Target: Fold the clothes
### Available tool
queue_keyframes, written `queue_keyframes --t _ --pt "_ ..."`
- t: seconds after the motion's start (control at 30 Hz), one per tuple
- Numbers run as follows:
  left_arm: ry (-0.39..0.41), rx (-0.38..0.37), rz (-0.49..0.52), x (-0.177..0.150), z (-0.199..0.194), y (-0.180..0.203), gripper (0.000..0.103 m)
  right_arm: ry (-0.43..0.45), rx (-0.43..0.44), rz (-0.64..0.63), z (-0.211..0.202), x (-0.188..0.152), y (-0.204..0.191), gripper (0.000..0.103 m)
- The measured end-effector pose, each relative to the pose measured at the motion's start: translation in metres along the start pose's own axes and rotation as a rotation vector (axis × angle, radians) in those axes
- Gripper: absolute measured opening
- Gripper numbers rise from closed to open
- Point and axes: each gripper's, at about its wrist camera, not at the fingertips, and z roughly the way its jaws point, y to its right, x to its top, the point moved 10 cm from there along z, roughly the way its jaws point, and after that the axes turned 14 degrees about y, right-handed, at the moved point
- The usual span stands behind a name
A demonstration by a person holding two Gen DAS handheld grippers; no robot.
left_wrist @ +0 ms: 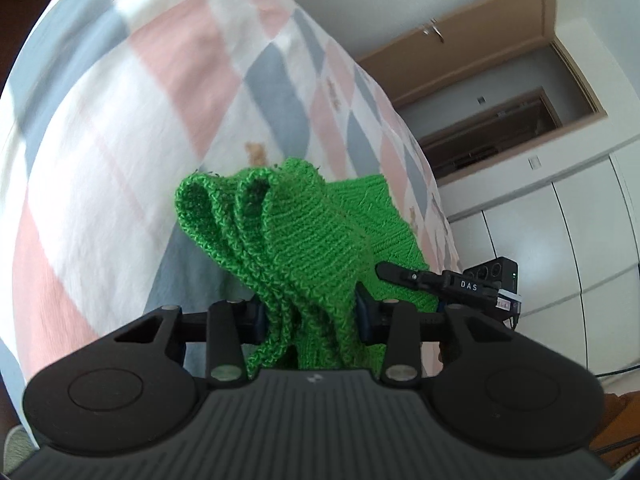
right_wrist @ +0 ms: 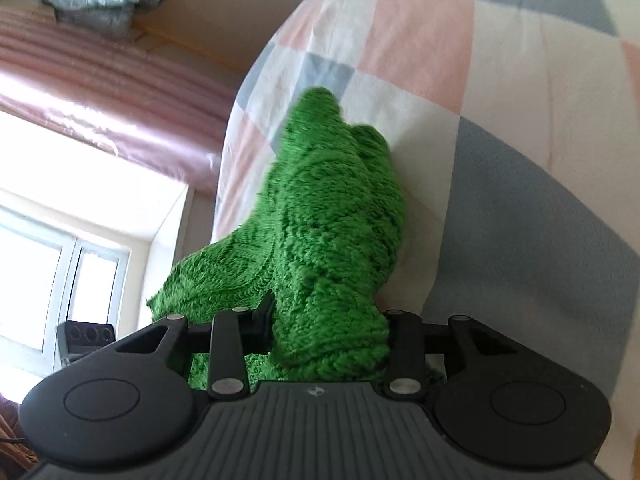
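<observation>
A bright green knitted garment [left_wrist: 304, 224] hangs bunched over the checked quilt, lifted off it. In the left wrist view my left gripper [left_wrist: 312, 316] is shut on a thick fold of this knit, which fills the gap between the blue pads. To the right, the finger of my right gripper [left_wrist: 404, 276] reaches into the same garment. In the right wrist view the green garment [right_wrist: 332, 208] rises from my right gripper [right_wrist: 328, 332], whose jaws are shut on a fat wad of it. The fingertips of both grippers are buried in the wool.
The bed's quilt [left_wrist: 140, 128] of pink, grey and white squares fills the space beneath and beyond the garment. A brown door [left_wrist: 472, 48] and white wardrobe doors [left_wrist: 560, 232] stand past the bed's right edge. A window [right_wrist: 48, 272] under a pink curtain [right_wrist: 100, 92] lies left.
</observation>
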Motion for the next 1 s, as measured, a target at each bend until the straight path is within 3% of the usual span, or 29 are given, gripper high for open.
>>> queue_keyframes --t 0.2,0.37,0.57,0.73,0.87,1.0 --pt "-0.123 -0.07 0.075 0.026 0.019 0.028 0.035 0.111 -0.101 0.066 -0.04 0.003 -0.023 0.038" --pt "-0.143 -0.144 0.088 0.082 0.07 0.029 0.035 0.194 -0.162 0.101 -0.039 0.039 -0.025 0.038" --pt "-0.094 -0.199 0.135 0.192 0.147 0.013 0.035 0.286 -0.181 0.073 0.011 0.128 -0.023 0.038" --pt "0.011 -0.197 0.181 0.291 0.197 0.0 0.035 0.333 -0.153 0.016 0.081 0.235 -0.026 0.038" --pt "0.092 -0.171 0.199 0.347 0.226 -0.018 0.035 0.311 -0.115 -0.045 0.143 0.31 -0.025 0.038" --pt "0.154 -0.133 0.188 0.383 0.25 -0.043 0.035 0.276 -0.09 -0.123 0.197 0.364 -0.023 0.038"
